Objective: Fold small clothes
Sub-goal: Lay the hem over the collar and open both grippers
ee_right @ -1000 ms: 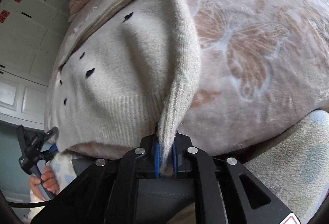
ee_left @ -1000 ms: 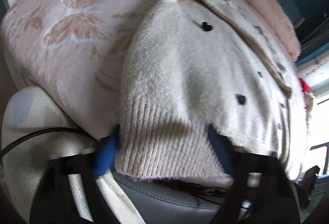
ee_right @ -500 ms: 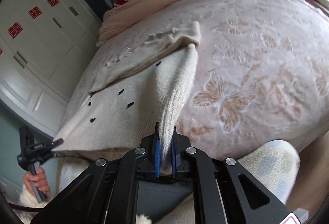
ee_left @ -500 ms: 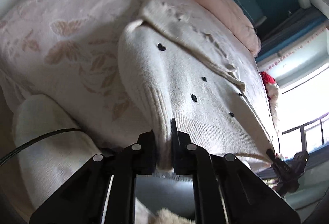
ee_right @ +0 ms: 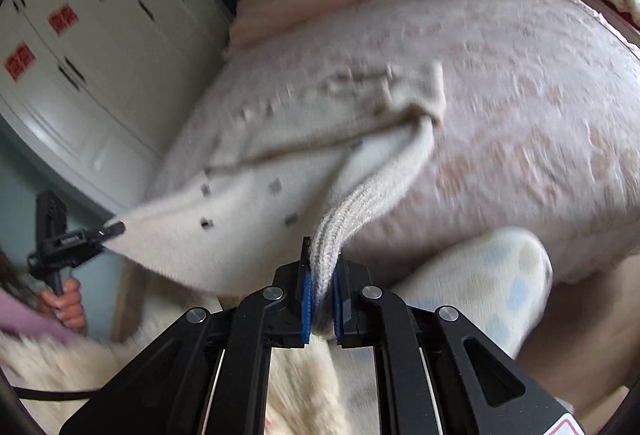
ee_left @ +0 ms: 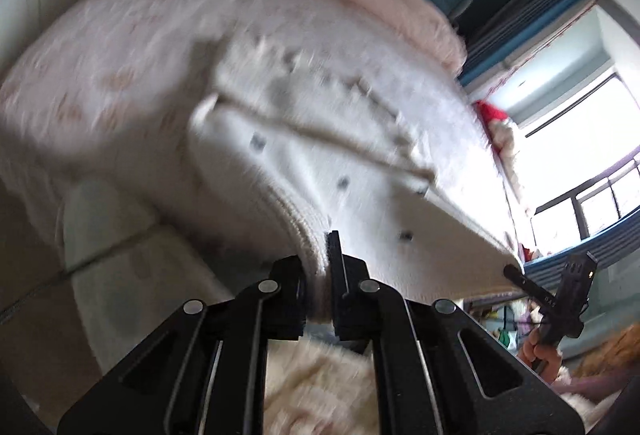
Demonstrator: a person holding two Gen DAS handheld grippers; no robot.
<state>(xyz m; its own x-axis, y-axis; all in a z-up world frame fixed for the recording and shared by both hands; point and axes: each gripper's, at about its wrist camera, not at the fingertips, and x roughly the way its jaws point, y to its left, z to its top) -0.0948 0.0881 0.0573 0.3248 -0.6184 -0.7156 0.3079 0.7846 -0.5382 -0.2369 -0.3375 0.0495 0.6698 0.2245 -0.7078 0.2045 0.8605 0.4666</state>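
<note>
Left wrist view: left hand-held gripper [ee_left: 320, 275] newly clamped on the ribbed hem of the cream sweater [ee_left: 320, 139], wide open around that hem a second ago; hem now raised off the bed [ee_left: 100, 75], collar end resting on the blanket; right hand-held gripper [ee_left: 516, 273] pinching the far corner

Right wrist view: right hand-held gripper [ee_right: 320, 275] clenched on the hem of the sweater [ee_right: 248, 171], lifted higher than before; probably ready for folding hem toward collar

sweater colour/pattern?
Cream knit sweater with small dark spots scattered over it and a ribbed hem; clearest in the right wrist view.
</note>
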